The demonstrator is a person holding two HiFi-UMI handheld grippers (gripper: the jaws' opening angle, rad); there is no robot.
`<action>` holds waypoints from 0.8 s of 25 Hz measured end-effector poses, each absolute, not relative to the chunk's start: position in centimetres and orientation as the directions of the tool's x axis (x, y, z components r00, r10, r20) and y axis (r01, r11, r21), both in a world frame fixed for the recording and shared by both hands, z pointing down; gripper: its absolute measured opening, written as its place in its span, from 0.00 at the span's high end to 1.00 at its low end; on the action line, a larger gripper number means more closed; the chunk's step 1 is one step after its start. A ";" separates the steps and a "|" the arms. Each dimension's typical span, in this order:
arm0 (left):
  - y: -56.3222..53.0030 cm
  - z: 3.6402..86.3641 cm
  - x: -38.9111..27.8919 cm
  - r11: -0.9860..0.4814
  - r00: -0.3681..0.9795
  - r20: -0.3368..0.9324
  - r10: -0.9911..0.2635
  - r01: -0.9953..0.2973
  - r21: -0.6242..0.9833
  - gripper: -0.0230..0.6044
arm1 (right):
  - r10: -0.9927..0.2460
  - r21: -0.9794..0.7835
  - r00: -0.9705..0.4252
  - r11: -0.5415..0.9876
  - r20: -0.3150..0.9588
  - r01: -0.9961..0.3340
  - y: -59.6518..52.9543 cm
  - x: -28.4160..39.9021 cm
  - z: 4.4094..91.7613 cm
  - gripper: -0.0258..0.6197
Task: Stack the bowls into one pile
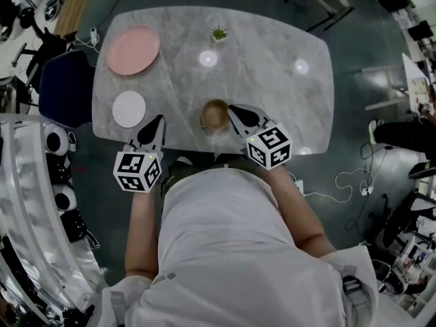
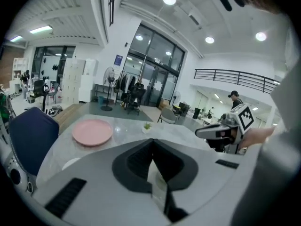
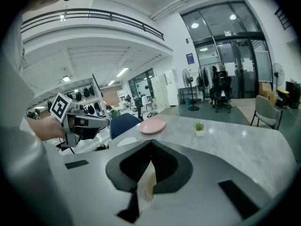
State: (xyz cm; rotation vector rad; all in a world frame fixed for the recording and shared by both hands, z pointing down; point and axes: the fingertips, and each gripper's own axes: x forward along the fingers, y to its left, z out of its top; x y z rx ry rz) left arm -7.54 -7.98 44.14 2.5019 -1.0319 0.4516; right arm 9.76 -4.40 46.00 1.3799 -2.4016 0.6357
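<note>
Two grippers hung over the near edge of a grey marble table (image 1: 272,94) in the head view, each held by a bare forearm. The left gripper (image 1: 158,120) sat at the front left corner, just below a white dish (image 1: 129,109). The right gripper (image 1: 233,109) pointed up and to the left, its tip right against the rim of a tan bowl (image 1: 214,114) that stood near the table's front edge, about midway along it. A pink plate (image 1: 133,50) lay at the far left, a small potted plant (image 1: 219,33) at the far edge, and a blue chair (image 1: 61,87) stood off the left side.

From the left gripper view, that tool's jaws were pressed together at the tips with nothing pinched; only a pale slit showed behind them. Beyond lay the pink plate (image 2: 92,132), the plant (image 2: 147,126) and the chair (image 2: 33,133), with the right gripper (image 2: 201,133) off to the right.

From the right gripper view, its jaws likewise met at the tips and held nothing. A tan sliver showed through the slit lower down, the bowl's colour. Ahead were the plate (image 3: 152,125), the plant (image 3: 200,127) and, at left, the left gripper (image 3: 104,121).
</note>
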 end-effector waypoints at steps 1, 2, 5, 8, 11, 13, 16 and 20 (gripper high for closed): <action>-8.0 43.2 -7.9 -0.648 0.675 0.415 -0.610 -0.727 0.229 0.96 | -0.739 -0.219 -0.509 0.461 0.442 -0.860 -4.7 9.2 45.0 0.94; -8.0 42.3 -8.3 -0.644 0.671 0.397 -0.626 -0.732 0.222 0.96 | -0.741 -0.212 -0.524 0.482 0.420 -0.850 -5.0 8.6 44.1 0.95; -7.8 39.7 -9.4 -0.630 0.652 0.349 -0.673 -0.752 0.191 0.96 | -0.739 -0.187 -0.576 0.548 0.349 -0.816 -5.7 6.9 41.1 0.95; -7.6 37.4 -10.5 -0.618 0.630 0.294 -0.719 -0.773 0.146 0.96 | -0.734 -0.158 -0.617 0.599 0.284 -0.785 -5.8 5.4 38.2 0.95; -7.4 36.0 -11.8 -0.591 0.602 0.245 -0.760 -0.797 0.125 0.96 | -0.719 -0.134 -0.658 0.646 0.225 -0.752 -5.6 3.8 36.1 0.95; -7.2 35.2 -12.2 -0.576 0.587 0.224 -0.778 -0.809 0.120 0.96 | -0.712 -0.119 -0.673 0.664 0.201 -0.738 -5.5 3.1 35.1 0.95; -7.1 34.4 -13.0 -0.557 0.562 0.210 -0.800 -0.826 0.090 0.96 | -0.705 -0.097 -0.684 0.680 0.184 -0.727 -5.6 2.4 34.1 0.95; -7.1 34.6 -13.9 -0.546 0.551 0.209 -0.808 -0.833 0.089 0.96 | -0.688 -0.099 -0.701 0.697 0.185 -0.710 -5.9 1.4 34.0 0.95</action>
